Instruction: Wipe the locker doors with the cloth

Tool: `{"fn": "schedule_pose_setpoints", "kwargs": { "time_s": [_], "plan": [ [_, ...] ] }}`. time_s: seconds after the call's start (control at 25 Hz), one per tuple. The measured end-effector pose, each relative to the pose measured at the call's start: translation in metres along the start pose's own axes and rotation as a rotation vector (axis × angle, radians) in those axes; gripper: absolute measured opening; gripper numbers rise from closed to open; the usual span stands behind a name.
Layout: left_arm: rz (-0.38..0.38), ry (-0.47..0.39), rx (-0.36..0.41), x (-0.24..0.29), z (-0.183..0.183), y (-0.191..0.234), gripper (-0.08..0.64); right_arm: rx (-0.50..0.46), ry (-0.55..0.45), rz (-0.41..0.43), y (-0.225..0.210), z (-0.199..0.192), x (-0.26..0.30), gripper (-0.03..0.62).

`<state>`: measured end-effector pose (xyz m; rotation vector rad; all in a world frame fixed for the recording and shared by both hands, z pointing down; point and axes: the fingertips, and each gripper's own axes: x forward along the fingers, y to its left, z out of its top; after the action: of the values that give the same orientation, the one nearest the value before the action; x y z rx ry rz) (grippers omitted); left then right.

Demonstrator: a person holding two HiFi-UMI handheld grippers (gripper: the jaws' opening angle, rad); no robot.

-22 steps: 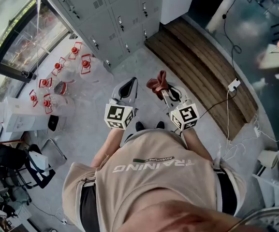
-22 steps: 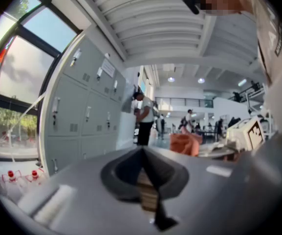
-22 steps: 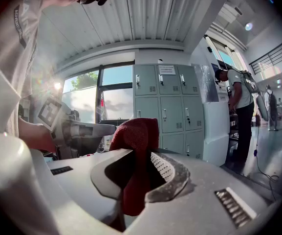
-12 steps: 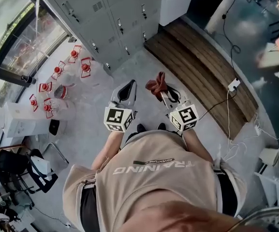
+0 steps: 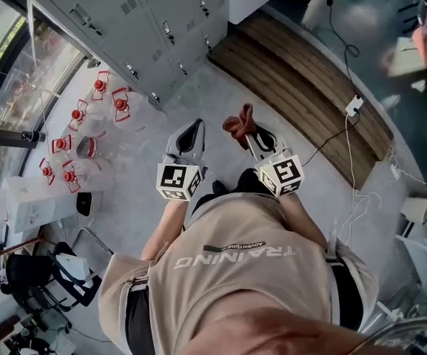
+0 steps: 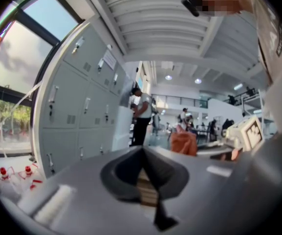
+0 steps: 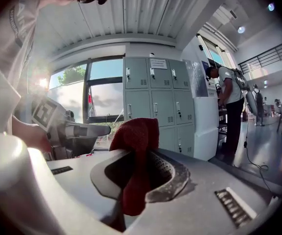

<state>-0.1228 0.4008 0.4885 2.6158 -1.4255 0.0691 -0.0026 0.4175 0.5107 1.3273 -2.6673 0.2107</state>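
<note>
A dark red cloth [image 5: 240, 126] sticks up from my right gripper [image 5: 249, 133], whose jaws are shut on it; the right gripper view shows the same cloth [image 7: 137, 153] bunched between the jaws. My left gripper [image 5: 191, 133] is held beside it, shut, with nothing in it. The grey locker doors [image 5: 143, 22] stand ahead at the upper left, well short of both grippers. In the right gripper view the lockers [image 7: 154, 106] are upright behind the cloth. They also line the left side of the left gripper view as grey lockers [image 6: 79, 111].
Several clear water jugs with red caps [image 5: 87, 128] stand on the floor by the window, left of the lockers. A wooden platform [image 5: 302, 87] runs to the right, with a white power strip [image 5: 354, 106] and cables. A person [image 7: 230, 114] stands at a white cabinet beyond the lockers.
Both grippers keep their pose and the cloth stays held. The view has shifted: lockers and jugs have slid up and left in the head view.
</note>
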Motion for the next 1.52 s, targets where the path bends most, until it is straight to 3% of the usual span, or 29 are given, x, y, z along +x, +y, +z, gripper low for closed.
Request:
{"fn": "schedule_pose_setpoints", "kwargs": {
  "time_s": [0.36, 0.8, 1.08, 1.52],
  "plan": [
    [-0.024, 0.025, -0.010, 0.046, -0.001, 0.020, 0.005, 0.012, 0.010, 0.002, -0.031, 0.003, 0.044, 0.038],
    [0.077, 0.013, 0.082, 0.154, 0.051, 0.064, 0.005, 0.050, -0.058, 0.091, -0.130, 0.031, 0.128, 0.038],
    [0.096, 0.023, 0.064, 0.227, 0.049, 0.074, 0.005, 0.022, -0.048, 0.145, -0.191, 0.038, 0.171, 0.038],
    [0.138, 0.077, 0.005, 0.282, 0.037, 0.130, 0.005, 0.040, 0.018, 0.185, -0.228, 0.032, 0.233, 0.038]
  ]
}}
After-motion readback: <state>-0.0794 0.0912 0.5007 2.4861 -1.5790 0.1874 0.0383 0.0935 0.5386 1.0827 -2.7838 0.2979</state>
